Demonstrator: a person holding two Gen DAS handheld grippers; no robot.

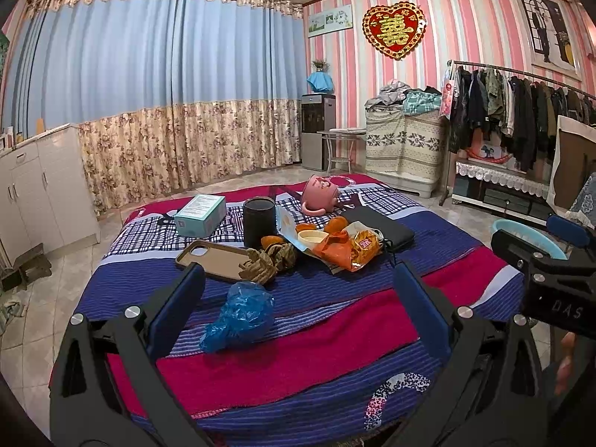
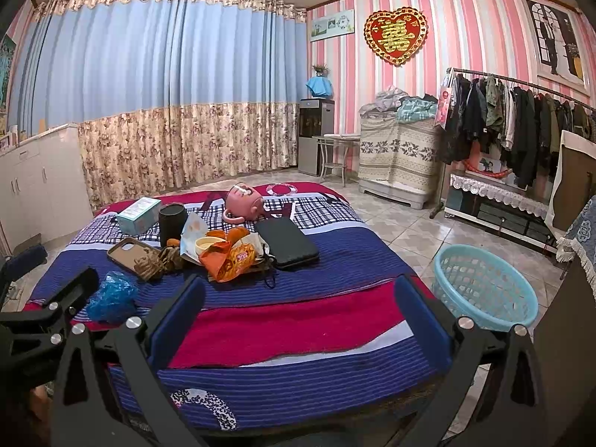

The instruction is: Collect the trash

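The letters "DAS" stood on the black body of the right gripper [image 1: 551, 257] where it showed at the right edge of the left wrist view; the print on the orange snack wrappers [image 1: 348, 247] and on the pale teal cardboard box [image 1: 201, 214] was too small to read. Both the left gripper [image 1: 298, 279] and the right gripper [image 2: 298, 290] hovered empty over the near end of the bed's striped blue and magenta woven blanket [image 1: 335, 320], their blue-padded fingers spread wide apart. A crumpled blue plastic bag [image 1: 240, 314] lay on the blanket just beside the left gripper's left finger. The wrappers sat farther off, mid-bed. A light blue plastic lattice basket [image 2: 484, 294] stood on the tiled floor to the right of the bed.
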